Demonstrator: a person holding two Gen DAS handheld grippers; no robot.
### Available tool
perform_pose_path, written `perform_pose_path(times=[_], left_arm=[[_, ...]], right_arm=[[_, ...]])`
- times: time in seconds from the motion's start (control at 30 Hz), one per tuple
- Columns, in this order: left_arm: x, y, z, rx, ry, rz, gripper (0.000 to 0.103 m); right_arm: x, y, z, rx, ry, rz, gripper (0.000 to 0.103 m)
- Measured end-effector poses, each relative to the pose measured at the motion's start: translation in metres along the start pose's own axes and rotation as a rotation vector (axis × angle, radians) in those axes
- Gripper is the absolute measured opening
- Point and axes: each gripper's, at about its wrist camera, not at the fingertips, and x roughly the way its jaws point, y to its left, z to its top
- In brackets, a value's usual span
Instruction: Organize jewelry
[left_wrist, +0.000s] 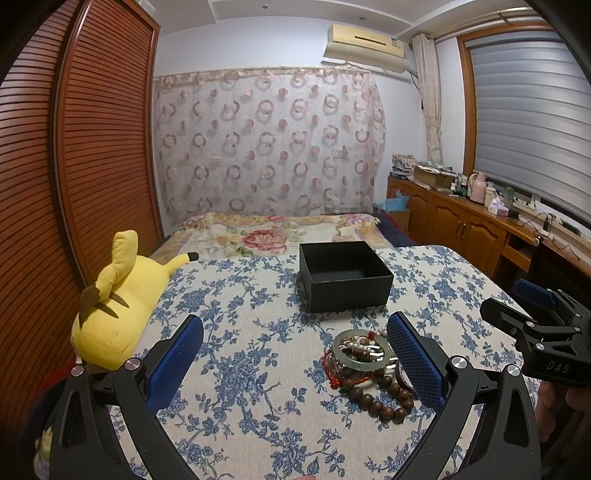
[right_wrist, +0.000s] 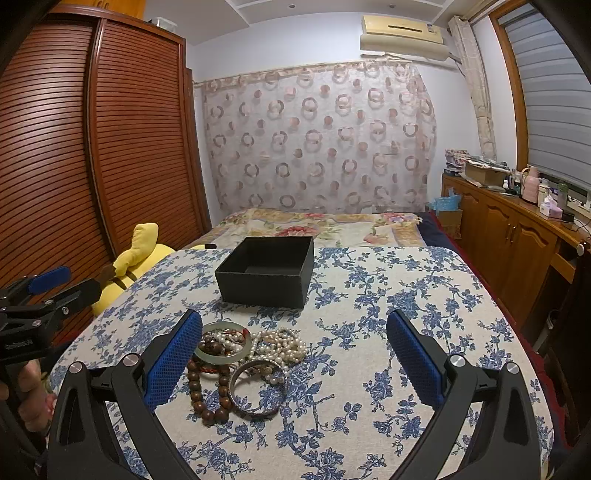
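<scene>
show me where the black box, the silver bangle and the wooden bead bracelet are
black box (right_wrist: 260, 286), right wrist view, front wall.
silver bangle (right_wrist: 236, 397), right wrist view, left rim.
wooden bead bracelet (right_wrist: 195, 387), right wrist view, left-hand beads.

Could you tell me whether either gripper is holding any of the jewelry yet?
No, both the left gripper and right gripper are open and empty; the jewelry lies on the cloth.

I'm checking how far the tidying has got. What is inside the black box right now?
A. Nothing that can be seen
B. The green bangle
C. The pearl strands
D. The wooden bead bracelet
A: the black box shows only its bare dark floor, while the pearl strands, wooden bead bracelet and green bangle all lie in a pile on the floral cloth in front of it.
</scene>
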Motion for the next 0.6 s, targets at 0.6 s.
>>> perform_pose_path(times=[0.6], left_arm=[[0.027, 0.013, -0.016, -0.022, 0.083, -0.044, 0.096]], right_arm=[[0.021, 0.002, -0.016, -0.021, 0.090, 0.071, 0.085]])
